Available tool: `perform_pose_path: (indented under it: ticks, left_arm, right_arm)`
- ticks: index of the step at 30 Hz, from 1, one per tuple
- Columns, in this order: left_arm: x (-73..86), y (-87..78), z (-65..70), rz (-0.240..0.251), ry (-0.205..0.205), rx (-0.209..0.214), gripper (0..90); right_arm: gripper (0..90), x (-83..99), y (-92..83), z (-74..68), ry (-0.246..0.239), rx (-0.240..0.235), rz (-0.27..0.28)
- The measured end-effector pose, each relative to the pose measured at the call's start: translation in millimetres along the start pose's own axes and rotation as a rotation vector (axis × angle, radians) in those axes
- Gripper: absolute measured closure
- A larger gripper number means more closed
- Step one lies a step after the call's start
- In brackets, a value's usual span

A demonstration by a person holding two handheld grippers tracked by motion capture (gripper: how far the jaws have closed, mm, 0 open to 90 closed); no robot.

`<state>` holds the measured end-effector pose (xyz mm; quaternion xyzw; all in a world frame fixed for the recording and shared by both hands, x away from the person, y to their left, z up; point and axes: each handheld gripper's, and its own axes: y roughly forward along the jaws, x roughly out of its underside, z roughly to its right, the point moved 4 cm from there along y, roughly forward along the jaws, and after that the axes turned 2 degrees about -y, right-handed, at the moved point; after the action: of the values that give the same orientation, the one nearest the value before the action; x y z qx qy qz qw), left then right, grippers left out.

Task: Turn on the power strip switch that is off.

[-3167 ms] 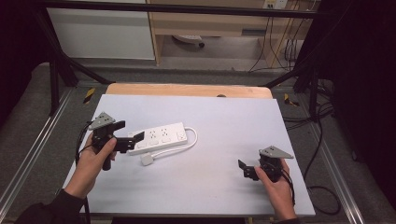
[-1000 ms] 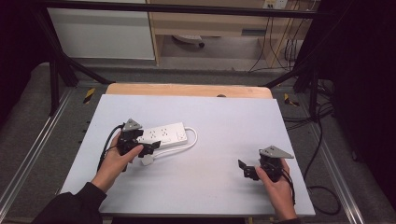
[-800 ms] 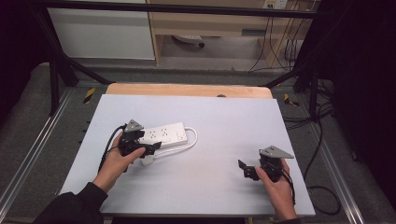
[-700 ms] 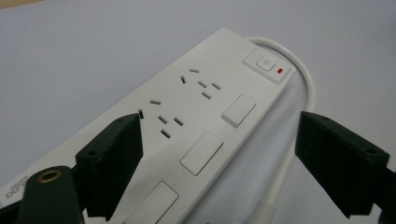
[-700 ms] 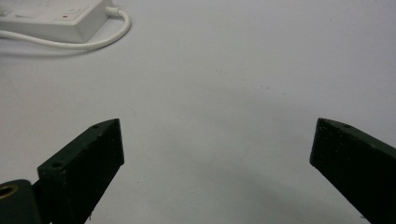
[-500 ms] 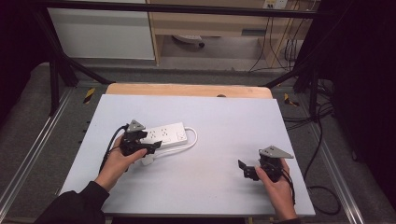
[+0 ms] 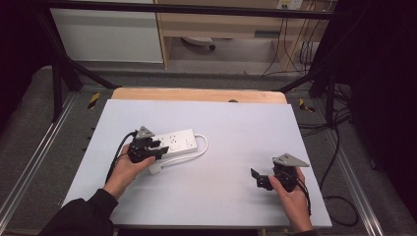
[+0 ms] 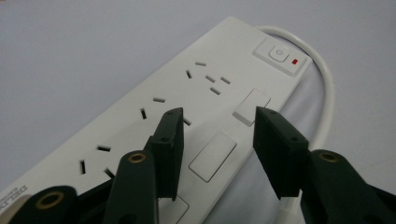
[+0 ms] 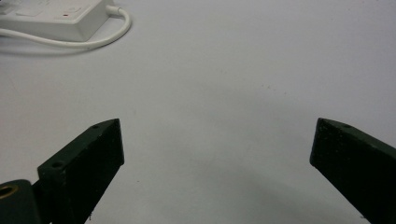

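**Closing in on the power strip**

Lying on the left half of the grey desk [image 7: 236,191], the white power strip [image 7: 178,140] sits with its cord [image 7: 202,147] looped round its far end and running back along its near side to a white plug [image 7: 155,168]. The left gripper [image 7: 156,147] has come across from the desk's left edge over the last few seconds and is now at the strip's left end. Its fingers [image 8: 169,140] have just been closing from wide to about half open, and in the left gripper view they straddle the near long side of the strip: one finger is over the socket face, the other hangs beyond the edge above the cord. A gap shows between that outer finger and the strip's side, so the pads do not look to be pressing yet.

That suggests the grasp is in hand but not finished; a little more closing should pinch the strip across its width, provided the cord is not caught as well.

The right gripper [image 7: 259,178] has kept its place near the desk's right front, fingers spread wide over bare surface, well apart from the strip.
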<state>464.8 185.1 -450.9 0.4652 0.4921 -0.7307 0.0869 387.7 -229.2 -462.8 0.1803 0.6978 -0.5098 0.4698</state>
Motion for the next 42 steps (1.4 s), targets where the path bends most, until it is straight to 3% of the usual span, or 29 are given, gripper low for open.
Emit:
perform_pose_path:
  ticks: [22,28,42]
  left_arm:
    - [-1.8,2.4,0.0,0.009,0.011,0.054,85.9]
    - [-2.0,3.3,-0.8,0.001,0.013,0.056,89.9]
    - [-1.5,6.4,-2.5,-0.006,0.011,0.060,90.0]
  right_arm:
    - [3.3,0.3,0.1,-0.4,0.002,-0.003,-0.005]
    - [3.3,0.3,0.0,-0.4,0.001,-0.003,-0.005]
    - [3.3,0.3,0.0,-0.4,0.001,-0.004,-0.005]
